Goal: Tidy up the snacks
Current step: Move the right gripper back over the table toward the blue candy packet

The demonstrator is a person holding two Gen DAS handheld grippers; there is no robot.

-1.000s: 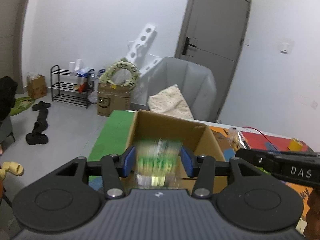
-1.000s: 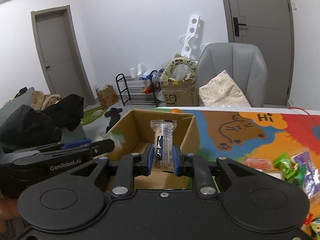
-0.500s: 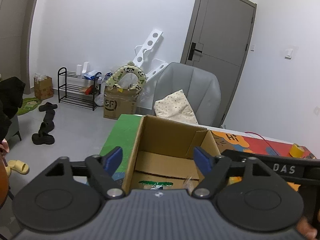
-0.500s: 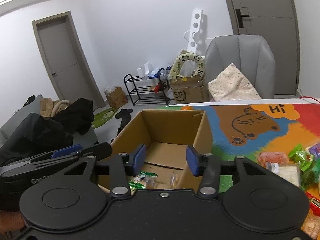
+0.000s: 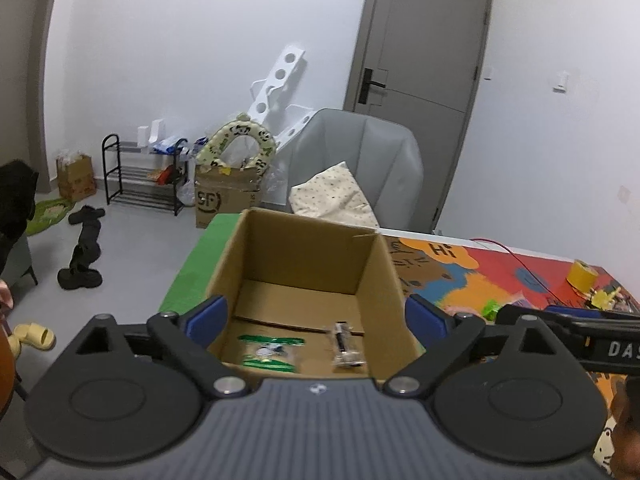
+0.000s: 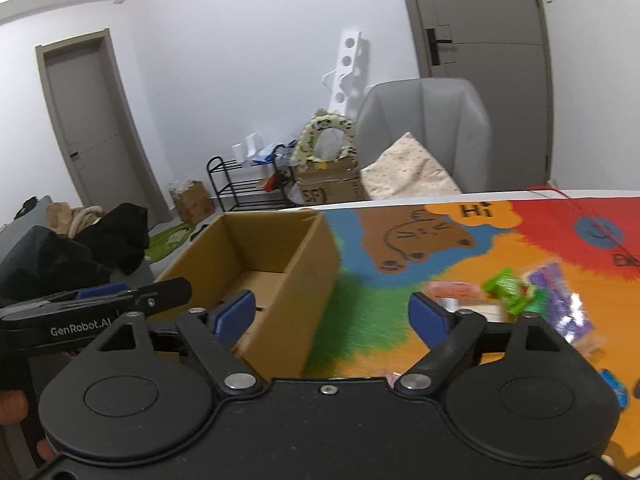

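In the left wrist view, the left hand-held gripper fills the lower part of the frame with its 2 blue-padded fingers spread wide apart and nothing between them. They straddle the near end of an open cardboard box at the centre of the frame. On the box floor lie 2 snacks: a green-and-clear packet toward the lower left of the opening and a clear-wrapped bar just to its right, the 2 lying near each other but not touching. At the right edge of this frame the black body of the right hand-held gripper reaches in, beside the box.

In the right wrist view, the right hand-held gripper also has its fingers wide apart and holds nothing. It sits low in the frame, with the cardboard box at centre left and the colourful cartoon mat covering the counter to the right. More snacks lie loose on the mat in the right-hand part of the frame: a green wrapper, a purple packet just beside it, and an orange-pink packet to the left of the green one; motion blur hides their labels. The left hand-held gripper shows at the left edge, next to the box.
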